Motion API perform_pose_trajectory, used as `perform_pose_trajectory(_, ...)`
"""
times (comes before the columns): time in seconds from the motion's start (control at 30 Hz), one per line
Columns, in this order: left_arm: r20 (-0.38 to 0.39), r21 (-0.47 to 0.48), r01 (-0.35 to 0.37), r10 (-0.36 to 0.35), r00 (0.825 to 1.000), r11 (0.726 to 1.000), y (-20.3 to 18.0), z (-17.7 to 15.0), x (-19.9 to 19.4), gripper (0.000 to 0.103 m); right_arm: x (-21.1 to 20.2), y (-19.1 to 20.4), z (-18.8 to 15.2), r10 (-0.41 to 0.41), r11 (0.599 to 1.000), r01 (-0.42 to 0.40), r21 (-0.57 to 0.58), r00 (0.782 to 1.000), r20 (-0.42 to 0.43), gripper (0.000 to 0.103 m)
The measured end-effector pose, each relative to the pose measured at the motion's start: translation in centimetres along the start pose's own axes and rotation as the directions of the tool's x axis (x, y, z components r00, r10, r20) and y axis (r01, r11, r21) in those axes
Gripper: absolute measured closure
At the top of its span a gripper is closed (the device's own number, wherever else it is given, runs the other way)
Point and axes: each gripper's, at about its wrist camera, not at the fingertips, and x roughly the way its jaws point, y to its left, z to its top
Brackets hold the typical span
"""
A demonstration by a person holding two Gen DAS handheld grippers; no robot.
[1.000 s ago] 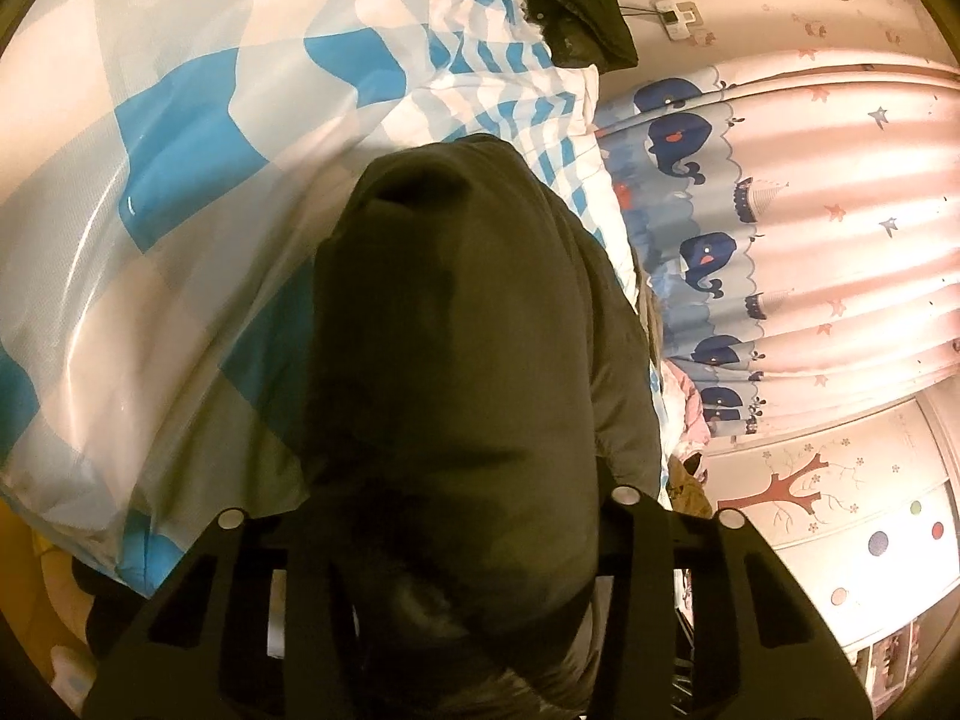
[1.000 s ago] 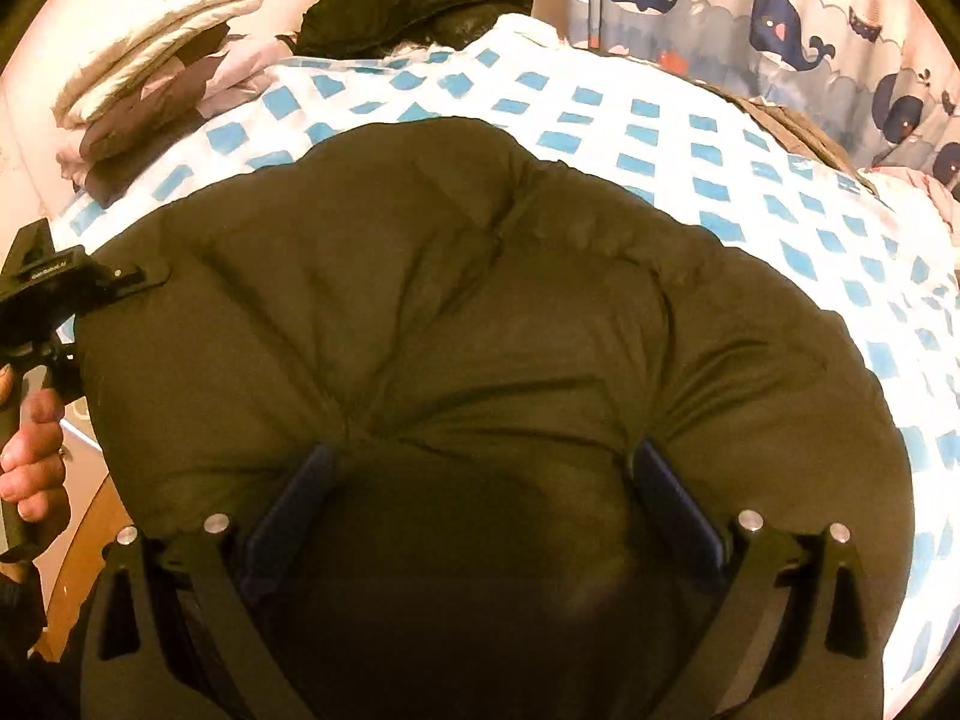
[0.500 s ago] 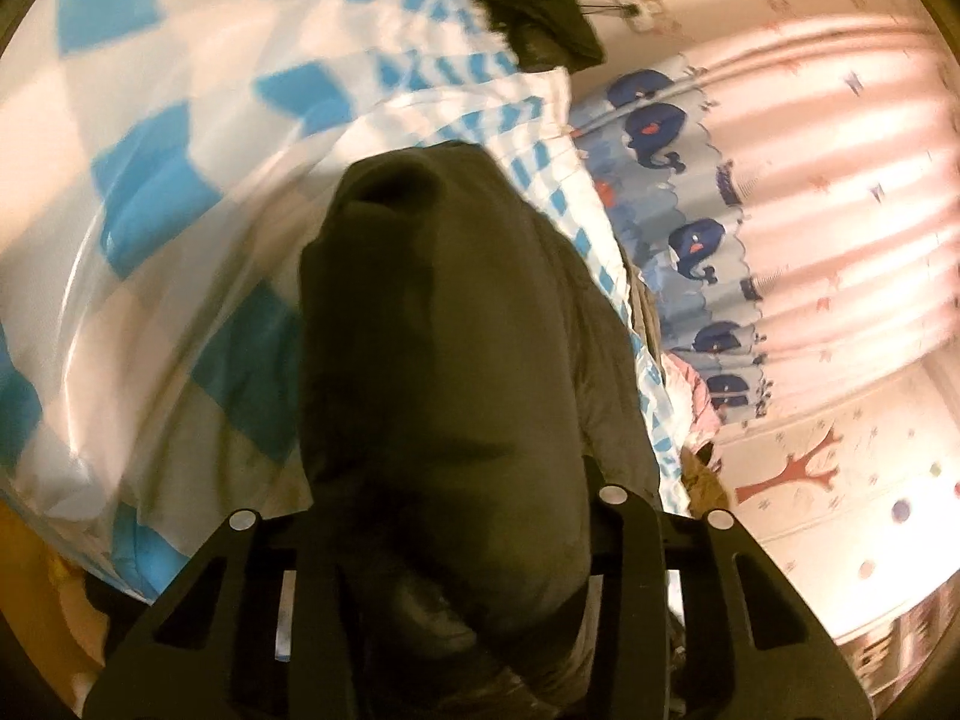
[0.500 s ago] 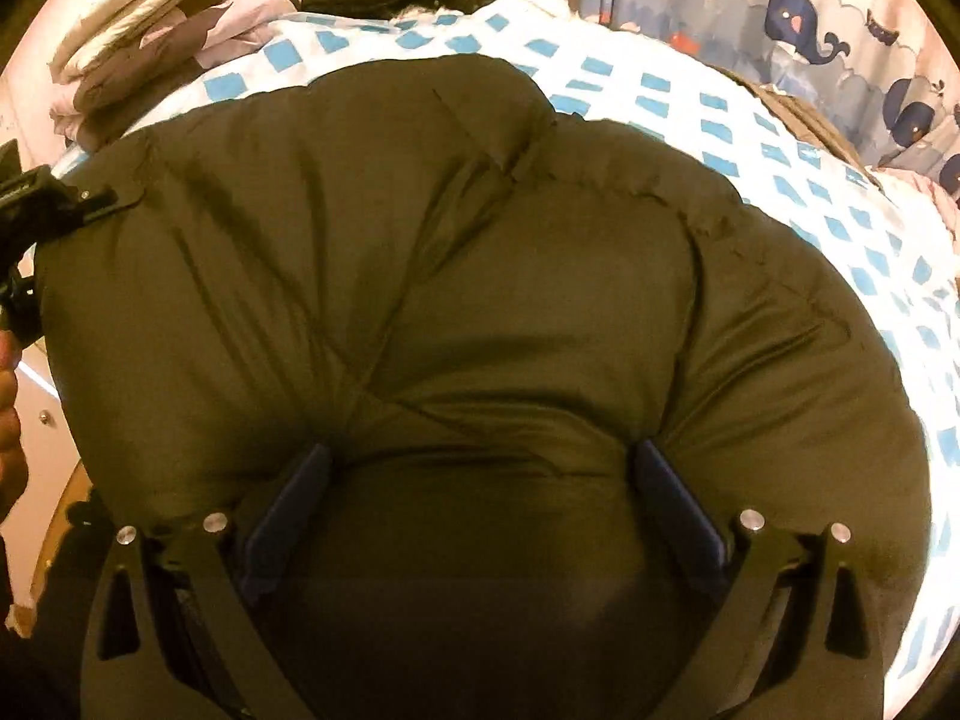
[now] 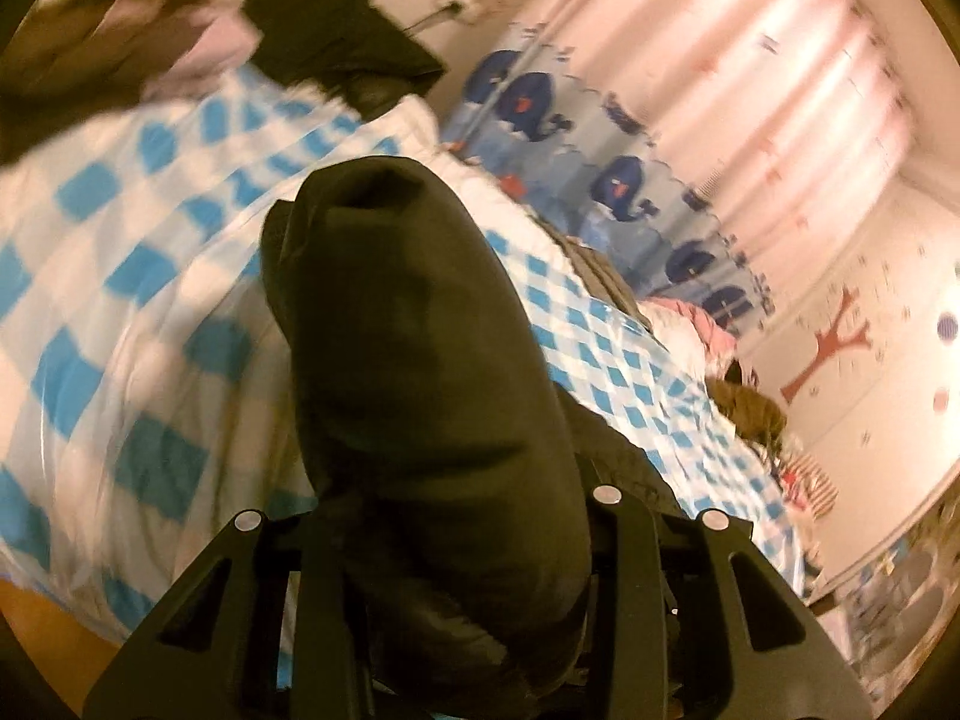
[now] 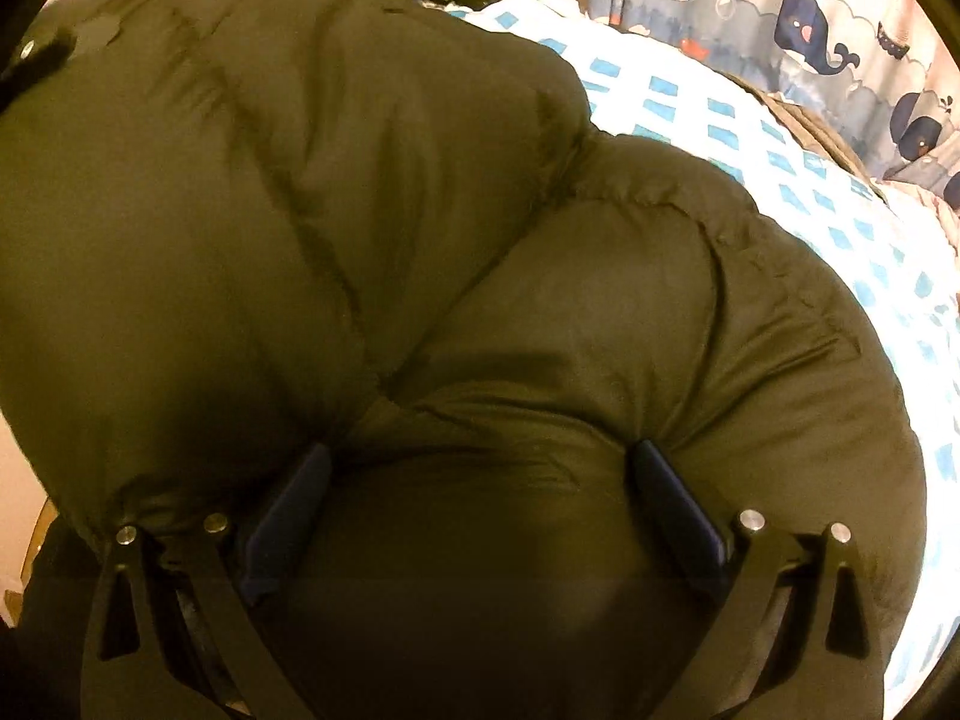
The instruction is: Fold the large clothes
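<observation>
Your dark puffer jacket (image 6: 420, 240) sprawls over the blue-checked quilt (image 5: 150, 276). Your right gripper (image 6: 480, 510) pinches a thick fold; your left gripper (image 5: 444, 546), blurred, seems clamped on the sleeve end.

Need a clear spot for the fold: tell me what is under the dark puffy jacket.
The dark puffy jacket lies over a blue-and-white checked bedspread, which shows past its far edge. Whatever is directly beneath its bulk is covered and cannot be seen.
</observation>
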Motion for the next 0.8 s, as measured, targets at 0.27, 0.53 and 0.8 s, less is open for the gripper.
perform_pose_trajectory(0.27, 0.018, 0.208, -0.003, -0.001, 1.000, 0.978, -7.4, -0.4, 0.0, 0.072, -5.1, -4.0, -3.0, 0.067, 0.988, -0.091, 0.124, 0.981, 0.182, 0.006)
perform_pose_trajectory(0.53, 0.003, 0.341, 0.011, -0.012, 1.000, 0.940, -13.0, -1.7, 0.8, 0.072, -6.9, -6.8, -6.0, 0.061, 0.974, -0.107, 0.199, 0.972, 0.227, 0.006)
perform_pose_trajectory(0.8, -0.025, 0.386, 0.037, -0.030, 0.999, 0.922, -16.5, -3.1, 2.2, 0.072, -7.6, -9.7, -8.7, 0.034, 0.957, -0.106, 0.272, 0.966, 0.255, 0.006)
